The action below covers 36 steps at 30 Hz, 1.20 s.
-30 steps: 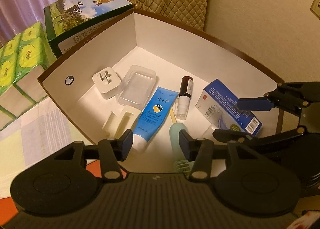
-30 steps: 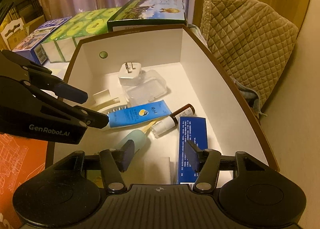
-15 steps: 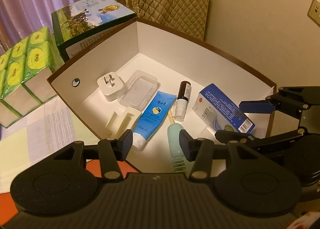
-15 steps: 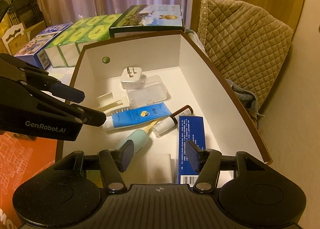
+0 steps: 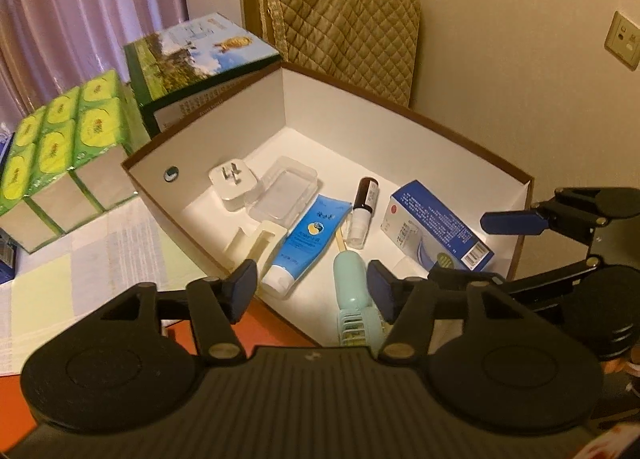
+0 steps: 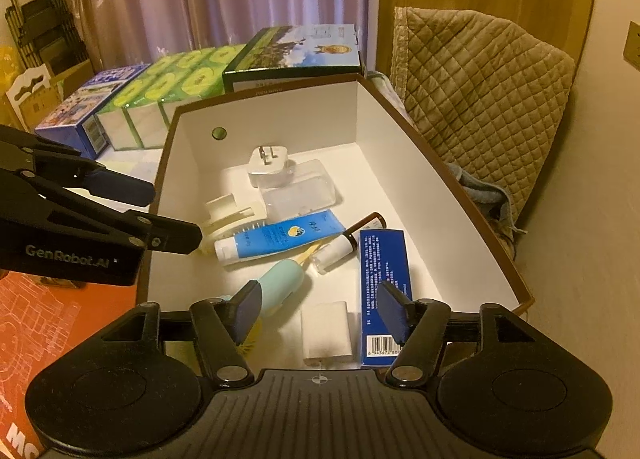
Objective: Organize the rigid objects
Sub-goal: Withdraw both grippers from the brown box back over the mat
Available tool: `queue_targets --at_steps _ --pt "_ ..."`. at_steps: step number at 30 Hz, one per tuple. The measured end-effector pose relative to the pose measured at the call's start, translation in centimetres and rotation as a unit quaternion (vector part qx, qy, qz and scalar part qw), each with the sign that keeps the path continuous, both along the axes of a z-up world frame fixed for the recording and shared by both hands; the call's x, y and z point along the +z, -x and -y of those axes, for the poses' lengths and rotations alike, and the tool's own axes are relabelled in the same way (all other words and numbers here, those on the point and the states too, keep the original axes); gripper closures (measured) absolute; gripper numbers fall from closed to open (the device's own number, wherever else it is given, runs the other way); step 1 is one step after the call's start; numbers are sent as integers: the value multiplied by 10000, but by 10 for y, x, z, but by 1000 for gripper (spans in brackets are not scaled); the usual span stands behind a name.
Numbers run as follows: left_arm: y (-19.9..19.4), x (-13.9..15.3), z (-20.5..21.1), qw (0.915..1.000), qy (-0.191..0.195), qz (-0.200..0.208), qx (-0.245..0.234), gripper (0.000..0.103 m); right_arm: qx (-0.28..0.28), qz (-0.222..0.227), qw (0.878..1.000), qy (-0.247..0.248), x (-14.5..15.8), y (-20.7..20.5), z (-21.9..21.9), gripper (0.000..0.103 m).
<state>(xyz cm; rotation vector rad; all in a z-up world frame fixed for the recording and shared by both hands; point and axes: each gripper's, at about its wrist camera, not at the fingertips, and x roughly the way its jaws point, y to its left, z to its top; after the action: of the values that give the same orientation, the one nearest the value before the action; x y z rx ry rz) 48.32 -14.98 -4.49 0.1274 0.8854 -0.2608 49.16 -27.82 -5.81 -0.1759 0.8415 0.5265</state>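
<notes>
From the left wrist we look down past our left tool [image 5: 312, 287], whose jaws are opening with nothing gripped between them, into the box [image 5: 460, 127] just ahead. Straight beyond the tool lies the tube [image 5: 308, 235], with the fan [image 5: 352, 287] close by its right finger, the bottle [image 5: 362, 215] further ahead, and the carton [image 5: 436, 225] off to the right, near our right tool [image 5: 496, 243]. Ahead to the left sit the plug [image 5: 234, 185], the clear case [image 5: 286, 197] and the cream holder [image 5: 256, 245]. From the right wrist our right tool [image 6: 320, 311] hangs over the near end of the box [image 6: 480, 215], its jaws opening too and empty; a white pack [image 6: 326, 329] lies directly below between the fingers, untouched. The carton [image 6: 380, 275] runs just right of it, the fan [image 6: 282, 283] just left, the tube [image 6: 280, 237] and plug [image 6: 268, 171] further ahead. Our left tool [image 6: 160, 211] hovers at the box's left wall. We judge the gathering largely done: everything loose that we can see already lies in the box, though jumbled. What may remain is straightening, or items out of view.
</notes>
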Motion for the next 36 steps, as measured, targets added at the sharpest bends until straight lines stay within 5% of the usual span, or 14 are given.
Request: queue_targets --at_steps 17,36 --pt "67 34 -30 9972 -42 750 -67 28 -582 23 9954 -762 25 46 14 33" --pt "137 36 -129 9973 168 540 472 28 -3 -25 9955 -946 33 105 -68 33"
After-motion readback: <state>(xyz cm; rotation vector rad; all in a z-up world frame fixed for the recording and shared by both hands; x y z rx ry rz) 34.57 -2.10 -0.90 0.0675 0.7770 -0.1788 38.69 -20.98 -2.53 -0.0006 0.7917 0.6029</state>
